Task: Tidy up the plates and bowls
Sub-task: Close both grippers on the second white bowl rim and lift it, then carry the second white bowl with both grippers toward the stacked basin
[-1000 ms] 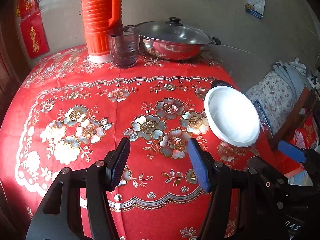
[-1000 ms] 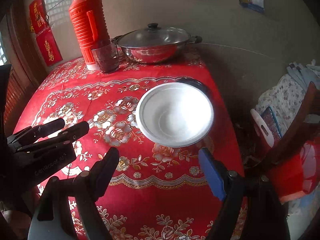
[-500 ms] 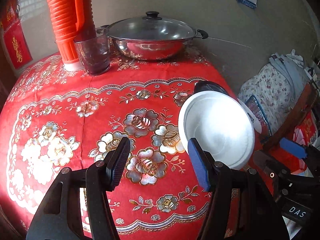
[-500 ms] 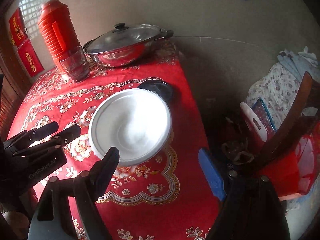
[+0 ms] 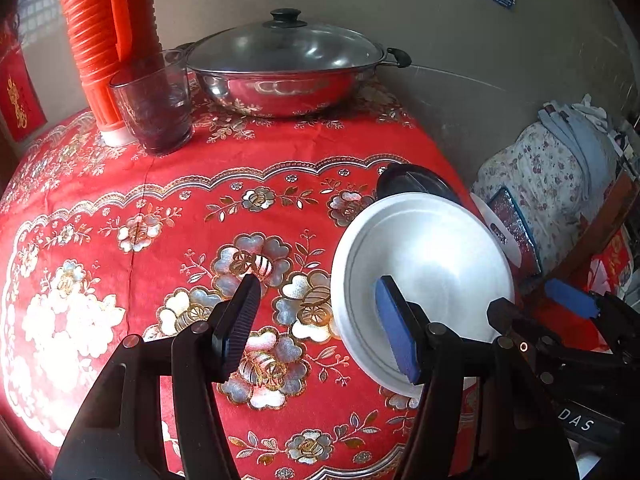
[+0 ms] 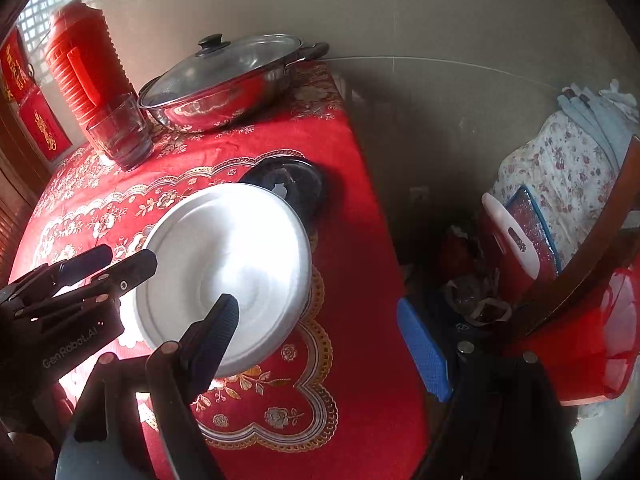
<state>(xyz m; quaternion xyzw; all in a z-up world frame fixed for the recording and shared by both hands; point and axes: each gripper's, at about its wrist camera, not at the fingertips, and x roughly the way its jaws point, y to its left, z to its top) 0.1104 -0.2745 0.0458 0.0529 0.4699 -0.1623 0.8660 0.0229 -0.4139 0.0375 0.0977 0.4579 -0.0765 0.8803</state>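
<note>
In your left wrist view, the far left and middle of the red flowered tablecloth (image 5: 120, 208) lie bare, giving you wide open room there. At the upper left the orange flask (image 5: 106, 36) stands at the back edge against the wall, with the glass (image 5: 154, 112) just beside and in front of it. At top centre sits the steel pot (image 5: 280, 80) under its glass lid. Your left tongs (image 5: 316, 320) fill the bottom centre, jaws partly apart and holding nothing; the blue finger overlaps the near rim of the white bowl (image 5: 432, 256) in the picture, but you cannot tell whether it touches. The bowl sits at right of centre, near the table's right edge, with a dark dish (image 5: 412, 182) just behind it. Past that edge, at the far right, is a flowered bundle (image 5: 548, 172).

In your right wrist view, the left tongs (image 6: 104, 264) show at the left edge beside the bowl (image 6: 224, 264). Your right tongs (image 6: 320, 340) at the bottom stand wide apart and empty: the black finger lies over the bowl's near rim, the blue finger hangs past the table edge. To the right of the cloth's edge the floor is crowded with a white cutting board (image 6: 512, 236) and a wooden chair (image 6: 600, 248).
</note>
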